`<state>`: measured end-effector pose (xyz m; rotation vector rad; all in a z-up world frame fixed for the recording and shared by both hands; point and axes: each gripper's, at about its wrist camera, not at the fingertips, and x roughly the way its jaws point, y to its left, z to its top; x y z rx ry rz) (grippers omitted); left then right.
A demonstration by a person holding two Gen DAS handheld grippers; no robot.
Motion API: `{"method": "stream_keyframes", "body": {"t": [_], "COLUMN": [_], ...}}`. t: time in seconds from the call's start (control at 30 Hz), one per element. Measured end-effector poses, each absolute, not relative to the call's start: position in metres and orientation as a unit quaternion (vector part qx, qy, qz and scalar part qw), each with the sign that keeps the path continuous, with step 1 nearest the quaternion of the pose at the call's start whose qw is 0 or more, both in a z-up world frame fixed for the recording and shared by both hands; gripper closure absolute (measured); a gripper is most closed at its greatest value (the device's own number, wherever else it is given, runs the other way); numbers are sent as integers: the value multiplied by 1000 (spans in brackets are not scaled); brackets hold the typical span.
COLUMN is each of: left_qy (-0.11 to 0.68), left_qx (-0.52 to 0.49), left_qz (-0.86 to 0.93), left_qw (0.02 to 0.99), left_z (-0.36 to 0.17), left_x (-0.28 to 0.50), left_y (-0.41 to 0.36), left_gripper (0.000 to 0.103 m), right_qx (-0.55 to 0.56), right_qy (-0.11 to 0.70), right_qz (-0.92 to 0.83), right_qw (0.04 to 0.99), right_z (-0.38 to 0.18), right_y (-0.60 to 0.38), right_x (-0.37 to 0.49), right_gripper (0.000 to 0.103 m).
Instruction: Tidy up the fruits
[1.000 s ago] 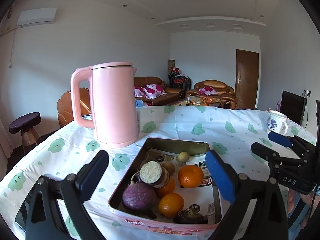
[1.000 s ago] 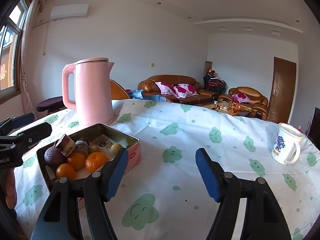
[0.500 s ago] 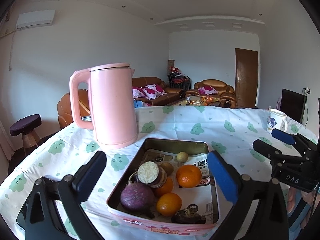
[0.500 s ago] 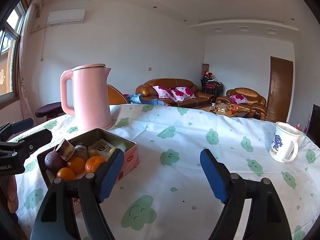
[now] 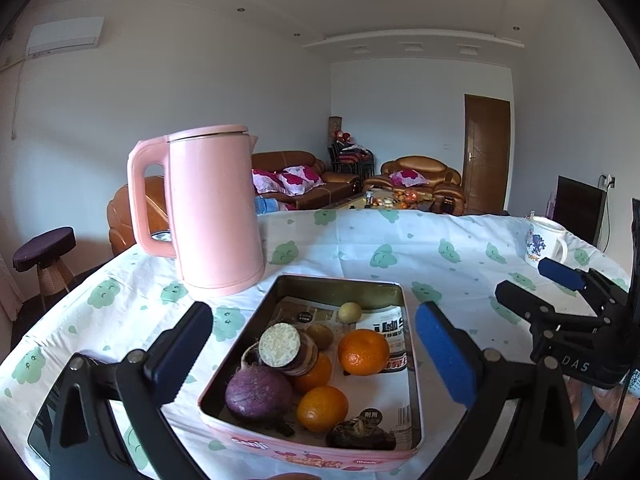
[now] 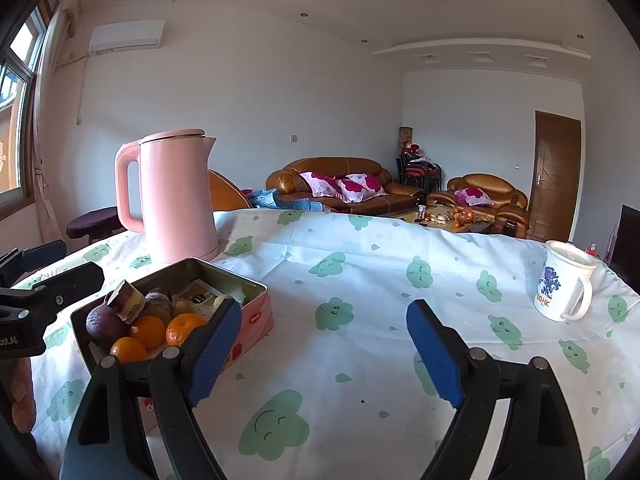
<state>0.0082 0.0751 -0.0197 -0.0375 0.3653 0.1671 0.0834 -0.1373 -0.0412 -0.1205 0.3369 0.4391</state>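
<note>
**Fruit tin between two open grippers**

Fruit fills the near half of a pink metal tin (image 5: pixel 308 454) in the left wrist view. Inside lie a purple round fruit (image 5: pixel 258 394) at the near left, a cut piece with a pale speckled face (image 5: pixel 279 345) just behind it, three oranges (image 5: pixel 363 351), a small yellow-green fruit (image 5: pixel 349 313) toward the far end, and a dark wrinkled piece (image 5: pixel 360 436) at the near right corner. Printed paper lines the bottom. The tin rests on the worktop (image 5: pixel 440 256), which wears a white cloth with green cloud faces. A pink kettle (image 5: pixel 212 216) stands upright just behind the tin's far left corner. A white mug (image 5: pixel 544 242) sits well apart at the far right. The left gripper (image 5: pixel 308 344) hangs over the tin with its fingers spread wide to either side, gripping nothing. The other gripper shows at the right edge.

From the right wrist view, the tin (image 6: pixel 256 316) lies at the left, beside the left finger, with the fruit heaped at its near end. The right gripper (image 6: pixel 324 352) has just been opening its fingers; they stand wide apart over bare cloth with nothing between them. The kettle (image 6: pixel 176 200) stands behind the tin, and the mug (image 6: pixel 564 288) is upright at the right, handle toward the camera. The left gripper's black arms enter at the left edge.
</note>
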Motion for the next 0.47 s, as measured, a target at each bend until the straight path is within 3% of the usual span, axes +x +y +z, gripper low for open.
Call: {"method": "stream_keyframes", "body": {"t": [0.47], "left_qy": [176], "left_qx": [-11], "left_qz": [90], "left_qw": [980], "left_z": [-20], "left_x": [9], "left_y": [74], "left_gripper": [0], "right_qx": [-61], "right_qy": [175], "right_qz": [212], "right_qw": [960], "right_z": [-42], "right_y": [-136], "right_x": [86], "right_gripper": [16]}}
